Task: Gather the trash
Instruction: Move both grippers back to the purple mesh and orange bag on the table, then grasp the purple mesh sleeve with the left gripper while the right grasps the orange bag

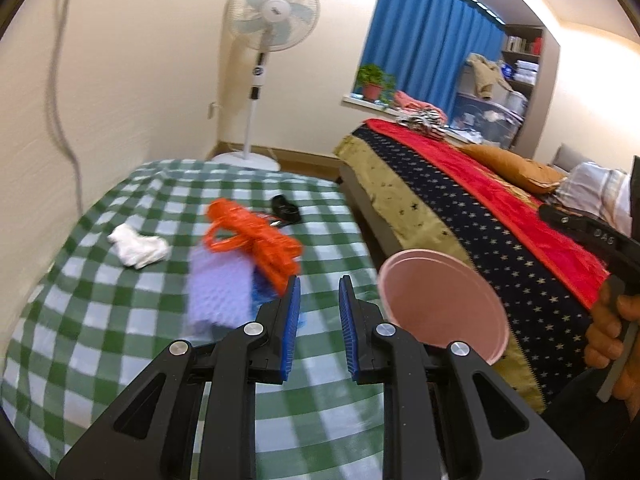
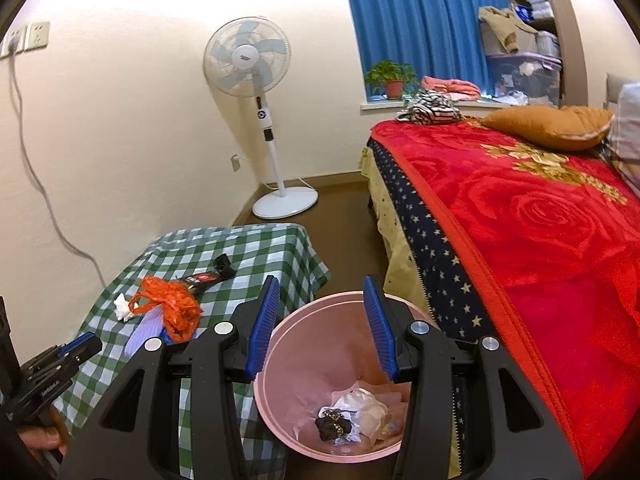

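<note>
Left claw (image 1: 318,300): blue pads narrowly parted, nothing between, angled down over the green-checked surface (image 1: 120,320). Right claw (image 2: 320,312): pads wider apart, empty, poised above one pink trash bin (image 2: 280,392) standing between surface and bed (image 2: 540,240); crumpled white and dark scraps inside. On the surface: one orange plastic bag (image 1: 256,236), one white tissue wad (image 1: 138,246), one lilac pack (image 1: 218,292), one black wrapper (image 1: 285,208). Right hand (image 1: 612,336) wrapped round its grip handle.

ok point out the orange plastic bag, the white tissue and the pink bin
orange plastic bag (image 1: 256,232), left wrist view, crumpled middle
white tissue (image 1: 138,248), left wrist view, centre of the wad
pink bin (image 2: 320,328), right wrist view, bare inner wall
</note>
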Action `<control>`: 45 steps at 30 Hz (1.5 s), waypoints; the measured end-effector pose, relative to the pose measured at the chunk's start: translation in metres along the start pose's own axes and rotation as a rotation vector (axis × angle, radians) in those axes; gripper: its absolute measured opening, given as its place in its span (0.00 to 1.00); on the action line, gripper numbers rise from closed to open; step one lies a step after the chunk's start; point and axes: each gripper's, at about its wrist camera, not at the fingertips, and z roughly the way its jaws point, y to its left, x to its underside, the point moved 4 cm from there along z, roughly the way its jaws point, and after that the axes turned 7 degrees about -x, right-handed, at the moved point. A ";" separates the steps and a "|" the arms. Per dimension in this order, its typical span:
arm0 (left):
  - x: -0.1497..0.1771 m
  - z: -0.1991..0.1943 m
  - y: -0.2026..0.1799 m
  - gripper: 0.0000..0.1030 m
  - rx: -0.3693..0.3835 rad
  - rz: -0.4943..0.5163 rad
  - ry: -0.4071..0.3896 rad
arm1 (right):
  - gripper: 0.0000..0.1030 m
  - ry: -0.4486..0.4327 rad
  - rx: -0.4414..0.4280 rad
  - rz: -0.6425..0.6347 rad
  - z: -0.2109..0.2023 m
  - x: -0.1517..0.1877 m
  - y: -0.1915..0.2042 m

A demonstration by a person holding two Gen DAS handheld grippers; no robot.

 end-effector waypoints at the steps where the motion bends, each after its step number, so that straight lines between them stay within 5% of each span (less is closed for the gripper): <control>1: 0.003 0.000 0.006 0.20 -0.014 -0.009 0.001 | 0.44 0.004 -0.002 -0.009 0.001 0.000 0.003; 20: 0.022 0.033 0.081 0.20 -0.177 -0.151 0.042 | 0.44 0.078 -0.128 -0.080 0.066 0.003 0.073; 32: 0.027 0.056 0.086 0.20 -0.176 -0.182 0.057 | 0.44 0.137 -0.210 -0.142 0.123 0.026 0.125; 37: 0.024 0.065 0.084 0.30 -0.164 -0.190 0.054 | 0.44 0.176 -0.230 -0.166 0.143 0.039 0.138; 45: 0.028 0.085 0.081 0.32 -0.146 -0.202 0.096 | 0.44 0.230 -0.257 -0.185 0.173 0.055 0.157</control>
